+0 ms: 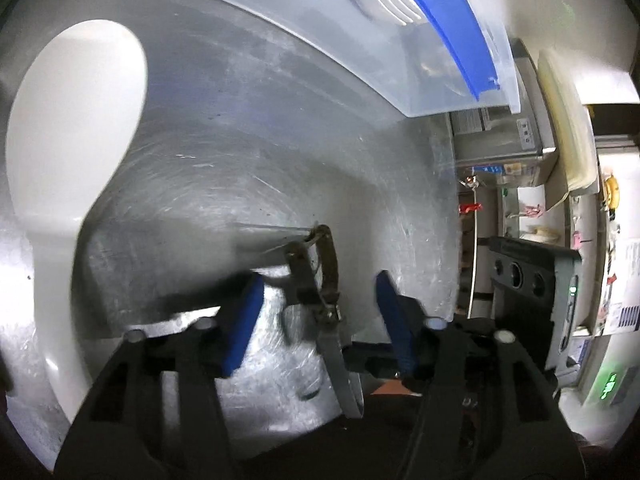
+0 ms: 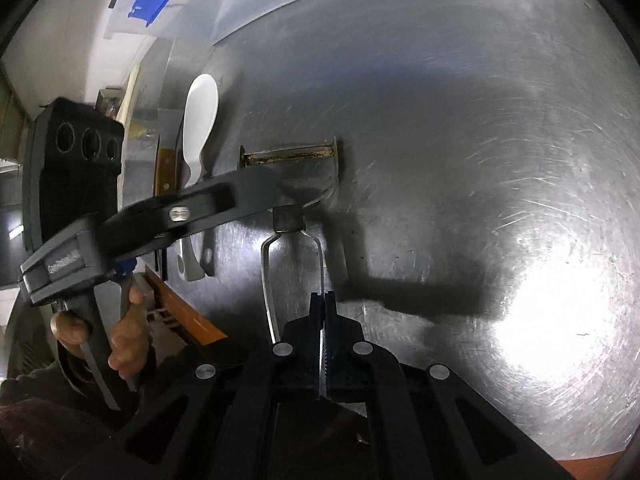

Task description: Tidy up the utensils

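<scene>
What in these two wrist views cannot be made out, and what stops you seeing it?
- Peeler head: right wrist view, partly behind the left gripper.
- Peeler handle end: hidden inside the shut fingers of the right gripper.
- Wooden-handled utensil: right wrist view, mostly behind the white rice paddle.
- Clear bin contents: left wrist view, cut off by the top edge.

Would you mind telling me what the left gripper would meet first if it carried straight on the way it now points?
Most likely the rusty peeler, which lies on the steel table between the left gripper's open blue pads. Its head sits just past the fingertips, though depth is hard to judge here.
</scene>
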The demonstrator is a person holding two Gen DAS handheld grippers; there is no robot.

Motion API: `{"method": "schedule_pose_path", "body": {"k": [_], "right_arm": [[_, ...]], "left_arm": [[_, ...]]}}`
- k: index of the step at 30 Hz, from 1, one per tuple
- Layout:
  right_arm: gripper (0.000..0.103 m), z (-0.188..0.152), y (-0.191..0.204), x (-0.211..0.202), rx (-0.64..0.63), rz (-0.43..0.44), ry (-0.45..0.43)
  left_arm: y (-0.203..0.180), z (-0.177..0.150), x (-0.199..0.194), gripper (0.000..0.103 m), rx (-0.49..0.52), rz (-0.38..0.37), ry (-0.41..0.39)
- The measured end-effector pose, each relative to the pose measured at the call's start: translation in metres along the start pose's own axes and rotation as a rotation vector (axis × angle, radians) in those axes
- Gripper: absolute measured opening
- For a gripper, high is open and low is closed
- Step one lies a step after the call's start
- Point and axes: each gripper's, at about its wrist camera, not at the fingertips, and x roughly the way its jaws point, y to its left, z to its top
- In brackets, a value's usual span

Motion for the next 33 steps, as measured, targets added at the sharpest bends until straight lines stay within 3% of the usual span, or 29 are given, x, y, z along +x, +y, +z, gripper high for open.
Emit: {"method": "schedule_pose_path", "body": {"k": [2, 8, 14, 20, 22, 23, 24, 28, 33], "right_arm": [[0.003, -0.002, -0.001, 0.000, -0.003, -0.001, 0.001], [0.003, -0.001, -0.001, 0.009, -0.001, -0.007, 0.015], [0.006, 0.004, 0.001, 0.011, -0.011, -0.009, 0.001], [0.015, 0.014, -0.002, 0.008, 0.000, 0.020, -0.022], [0.015, 0.015, -0.001, 0.005, -0.009, 0.022, -0.035], [0.010, 0.016, 0.001, 0.002, -0.020, 0.013, -0.044], [0.004, 0.015, 0.006, -0.003, -0.040, -0.011, -0.064], [0.003, 0.009, 0.035, -0.047, -0.120, 0.005, -0.167], [0.003, 0.035, 0.081, -0.134, -0.247, -0.042, -0.385]], "left_arm": [[0.002, 0.001, 0.005, 0.023, -0.012, 0.020, 0.013], [0.000, 0.002, 0.005, 0.011, -0.015, -0.006, -0.017], [-0.008, 0.004, 0.001, 0.009, 0.033, -0.035, -0.041], [-0.002, 0.008, -0.006, 0.009, 0.013, -0.124, -0.031], [-0.004, 0.010, -0.010, 0.009, 0.027, -0.134, -0.034], [-0.007, 0.011, -0.012, 0.009, 0.034, -0.132, -0.037], [-0.011, 0.011, -0.016, 0.009, 0.049, -0.136, -0.044], [-0.040, 0.022, -0.052, 0.009, 0.129, -0.182, -0.095], [-0.118, 0.076, -0.114, 0.010, 0.374, -0.178, -0.206]]}}
